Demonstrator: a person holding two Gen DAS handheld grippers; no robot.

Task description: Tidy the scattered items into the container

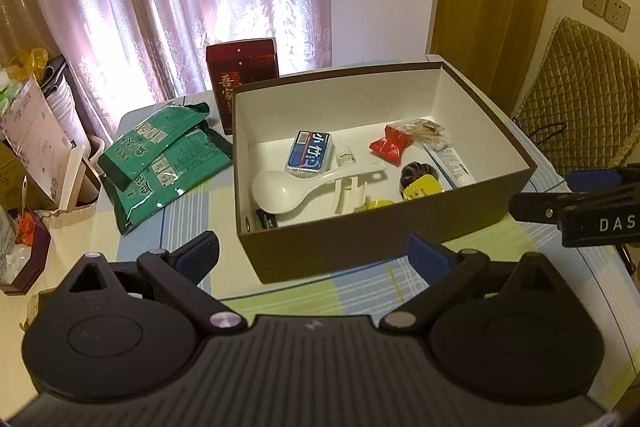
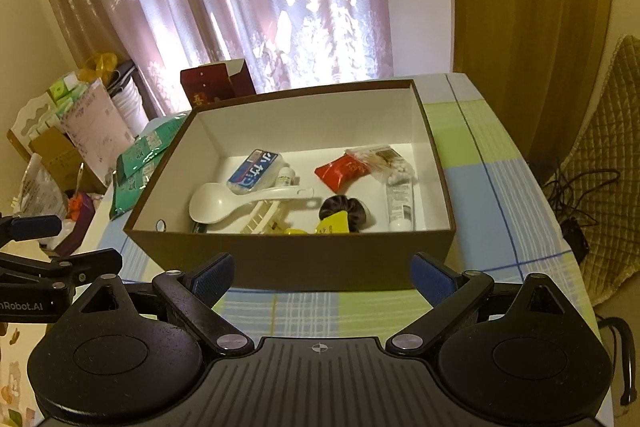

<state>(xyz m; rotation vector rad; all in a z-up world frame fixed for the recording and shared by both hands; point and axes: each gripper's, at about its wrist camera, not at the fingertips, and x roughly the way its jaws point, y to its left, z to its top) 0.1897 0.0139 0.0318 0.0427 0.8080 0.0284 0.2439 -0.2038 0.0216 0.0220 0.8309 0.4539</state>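
A brown box with a white inside [image 1: 360, 247] [image 2: 304, 263] stands on the checked tablecloth. It holds a white spoon [image 1: 288, 189] [image 2: 224, 205], a blue pack [image 1: 309, 151] [image 2: 254, 171], a red sachet [image 1: 390, 145] [image 2: 344, 171], a white tube [image 1: 454, 163] [image 2: 399, 201], a dark round item [image 1: 416, 173] [image 2: 344, 209] and yellow pieces. Two green packets [image 1: 160, 163] [image 2: 138, 163] lie left of the box. My left gripper [image 1: 314, 255] is open before the box's near corner. My right gripper [image 2: 322, 277] is open at the box's near wall, nothing between its fingers.
A dark red carton [image 1: 242, 75] [image 2: 216, 81] stands behind the box. Cluttered boxes and cups [image 1: 40, 139] sit on a side surface at left. A quilted chair [image 1: 576, 99] is at right. The right gripper's body [image 1: 580, 211] shows at the left view's right edge.
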